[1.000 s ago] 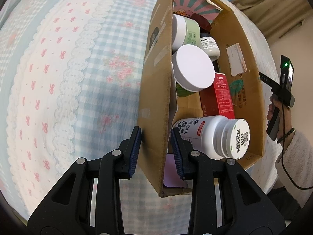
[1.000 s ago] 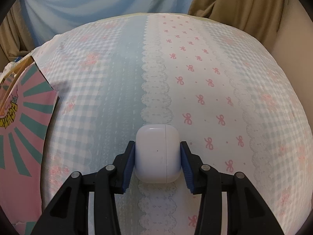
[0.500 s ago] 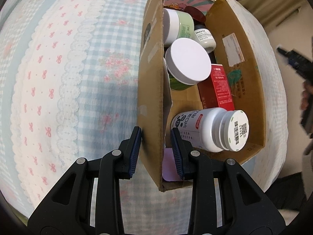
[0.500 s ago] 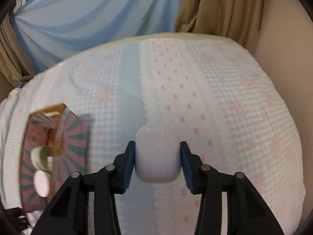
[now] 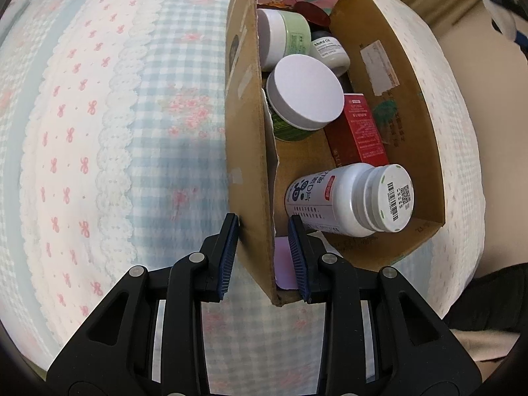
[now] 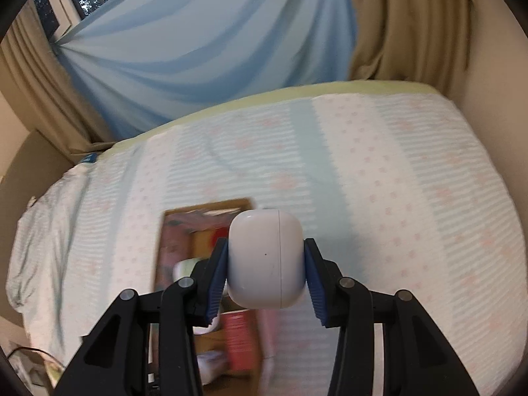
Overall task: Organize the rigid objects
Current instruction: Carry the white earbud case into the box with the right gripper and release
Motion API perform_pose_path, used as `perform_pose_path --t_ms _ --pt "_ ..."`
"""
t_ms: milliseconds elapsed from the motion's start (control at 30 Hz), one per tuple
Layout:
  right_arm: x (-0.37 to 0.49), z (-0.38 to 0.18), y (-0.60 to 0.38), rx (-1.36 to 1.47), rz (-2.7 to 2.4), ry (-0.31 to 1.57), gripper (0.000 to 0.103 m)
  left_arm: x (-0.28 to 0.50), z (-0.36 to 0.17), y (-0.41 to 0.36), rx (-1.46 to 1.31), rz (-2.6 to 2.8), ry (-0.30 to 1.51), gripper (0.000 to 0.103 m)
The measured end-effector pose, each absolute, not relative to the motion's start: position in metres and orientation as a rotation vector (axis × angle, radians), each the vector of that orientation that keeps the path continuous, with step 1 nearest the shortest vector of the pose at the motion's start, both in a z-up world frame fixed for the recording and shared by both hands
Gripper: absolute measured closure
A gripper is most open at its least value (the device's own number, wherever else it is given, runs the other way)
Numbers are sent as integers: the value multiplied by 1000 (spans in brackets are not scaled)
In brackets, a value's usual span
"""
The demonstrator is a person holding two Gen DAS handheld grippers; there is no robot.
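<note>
A small white-labelled jar (image 5: 331,50) near the far end of the cardboard box (image 5: 409,105) reads "Metal DX" or similar; the print is small. The white bottle (image 5: 349,198) lying at the box's near end carries Chinese characters with a "D", plus a barcode and QR code on its cap (image 5: 396,198). Print on the red carton (image 5: 361,128) is too fine to read.

R gripper (image 6: 265,272) w/ earbud case (image 6: 265,259) higher, above box (image 6: 204,217).

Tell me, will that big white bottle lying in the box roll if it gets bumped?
Probably a little. The white bottle is round and lies on its side, so it could roll. The cardboard box wall and the red carton sit close, so it likely stops quickly.
</note>
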State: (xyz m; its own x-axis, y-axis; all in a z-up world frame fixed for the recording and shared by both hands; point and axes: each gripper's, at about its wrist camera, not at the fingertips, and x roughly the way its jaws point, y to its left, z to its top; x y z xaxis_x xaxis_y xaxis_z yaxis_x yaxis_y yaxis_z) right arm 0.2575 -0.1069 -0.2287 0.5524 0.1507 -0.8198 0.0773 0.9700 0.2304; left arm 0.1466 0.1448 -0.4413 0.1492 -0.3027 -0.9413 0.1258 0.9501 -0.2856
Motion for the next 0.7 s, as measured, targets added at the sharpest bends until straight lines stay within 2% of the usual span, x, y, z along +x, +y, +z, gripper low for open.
perform_pose_path --t_ms 367,700 --pt "258 -288 -27 283 127 1112 62 151 -446 151 -156 -360 1382 75" --pt "273 -349 -11 267 89 1196 62 155 -452 157 -165 -388 1387 75"
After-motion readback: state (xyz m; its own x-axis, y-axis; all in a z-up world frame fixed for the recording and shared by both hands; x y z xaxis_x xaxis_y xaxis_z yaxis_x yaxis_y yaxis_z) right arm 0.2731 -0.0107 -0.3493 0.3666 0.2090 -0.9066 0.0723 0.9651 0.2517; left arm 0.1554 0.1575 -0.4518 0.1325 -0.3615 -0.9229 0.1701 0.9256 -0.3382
